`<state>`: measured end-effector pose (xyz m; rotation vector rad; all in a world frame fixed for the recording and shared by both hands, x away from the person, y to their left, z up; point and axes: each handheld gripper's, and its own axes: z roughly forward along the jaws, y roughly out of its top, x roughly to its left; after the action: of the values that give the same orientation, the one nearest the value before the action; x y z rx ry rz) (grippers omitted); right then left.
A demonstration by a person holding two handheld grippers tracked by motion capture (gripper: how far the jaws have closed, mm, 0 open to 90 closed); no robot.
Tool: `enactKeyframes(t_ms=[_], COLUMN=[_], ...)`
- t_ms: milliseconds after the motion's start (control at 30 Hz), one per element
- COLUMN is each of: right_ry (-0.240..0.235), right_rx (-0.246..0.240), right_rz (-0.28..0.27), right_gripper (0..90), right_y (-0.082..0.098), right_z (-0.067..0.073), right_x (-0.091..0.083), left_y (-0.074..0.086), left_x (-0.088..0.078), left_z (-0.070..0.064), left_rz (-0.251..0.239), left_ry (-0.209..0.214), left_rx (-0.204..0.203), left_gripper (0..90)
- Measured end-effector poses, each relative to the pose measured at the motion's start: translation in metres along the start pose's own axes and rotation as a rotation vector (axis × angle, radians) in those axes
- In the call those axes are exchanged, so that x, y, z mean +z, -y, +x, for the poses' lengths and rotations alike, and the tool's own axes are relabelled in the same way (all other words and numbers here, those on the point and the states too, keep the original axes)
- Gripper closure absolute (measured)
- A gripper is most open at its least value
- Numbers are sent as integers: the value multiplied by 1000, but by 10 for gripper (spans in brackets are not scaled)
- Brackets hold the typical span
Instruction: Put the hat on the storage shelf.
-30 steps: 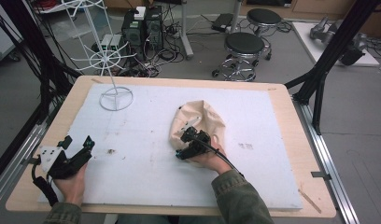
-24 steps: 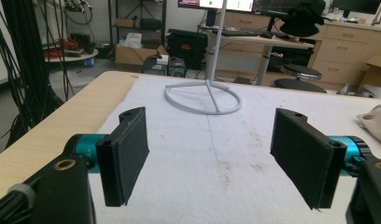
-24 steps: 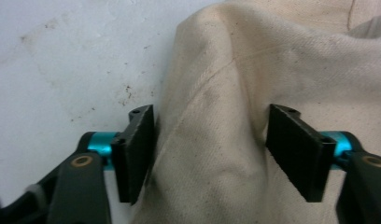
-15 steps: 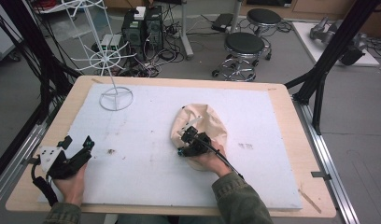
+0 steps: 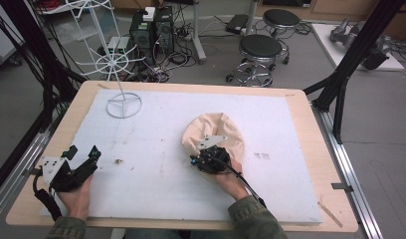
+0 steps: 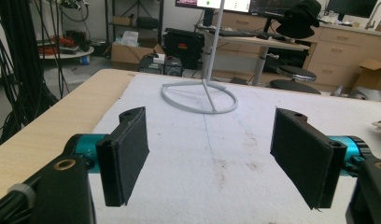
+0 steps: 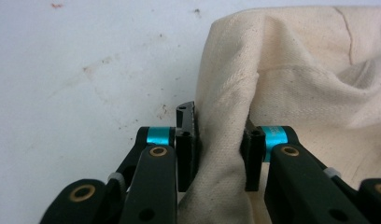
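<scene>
Cloth [image 7: 291, 70]: cream, bunched on white worktop [image 5: 156, 144]
Right tongs [image 7: 220, 140]: just closed, pinching a cloth fold
Left tongs [image 6: 216, 154]: wide, holding nothing

A wooden bench [image 5: 51, 149] with a white mat [image 5: 156, 144] stands on a grey floor [image 5: 380, 129]. Behind it are two black stools [image 5: 260, 47], computer towers [image 5: 151, 30] amid tangled cables, and black frame posts [image 5: 350, 59] at both sides. A white wire stand [image 5: 122, 102] rises from the mat's far left corner. Farther back, light wood desks [image 6: 338, 46] and cardboard boxes [image 6: 128, 53] line the room
</scene>
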<state>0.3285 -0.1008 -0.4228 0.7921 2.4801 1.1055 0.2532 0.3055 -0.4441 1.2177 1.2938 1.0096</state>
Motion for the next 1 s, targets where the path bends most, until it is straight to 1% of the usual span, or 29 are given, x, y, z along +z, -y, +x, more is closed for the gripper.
enactKeyframes(t_ms=[67, 133, 233, 367, 433, 533, 733, 767, 800, 833, 867, 900, 933, 967, 1000], right_ry=[5, 12, 18, 45, 58, 63, 84, 84, 96, 100, 101, 101, 103, 110, 114], right_rx=[-3, -19, -21, -37, -36, -30, -42, -42, -49, -67, -67, -67, -74, -92, -103], right_rz=[-6, -11, -19, -37, -58, -90, -204, -204, -248, -280, -297, -297, -315, -337, -344], right_gripper=[738, 737, 736, 737, 736, 736, 735, 735, 735, 734, 734, 734, 734, 734, 734], right_y=[0, 0, 0, 0, -1, -5, -11, -11, -14, -16, -17, -17, -20, -26, -30], right_z=[1, 3, 4, 5, 5, 3, -2, -2, -2, -2, -2, -2, -2, 0, 1], right_x=[-1, -1, -2, -6, -9, -16, -32, -32, -36, -38, -40, -40, -42, -44, -46], left_y=[0, 0, 0, 0, 1, 1, 1, 2, 2, 3, 3, 3, 3, 3, 3], left_x=[0, 0, 0, -1, 0, 0, 1, 1, 1, 2, 2, 2, 2, 2, 2], left_z=[0, 1, 1, 1, 1, 2, 2, 2, 2, 2, 2, 2, 2, 2, 3], left_rz=[1, 2, 2, 3, 4, 4, 7, 11, 14, 19, 20, 21, 20, 20, 19], left_ry=[0, -1, -2, 0, 0, -2, 7, 10, 15, 17, 18, 20, 20, 20, 19], left_rx=[-3, -5, -5, -7, -10, -17, -18, -19, -23, -23, -26, -28, -31, -32, -34], left_gripper=[277, 277, 280, 280, 280, 280, 280, 280, 280, 280, 280, 280, 280, 280, 280])
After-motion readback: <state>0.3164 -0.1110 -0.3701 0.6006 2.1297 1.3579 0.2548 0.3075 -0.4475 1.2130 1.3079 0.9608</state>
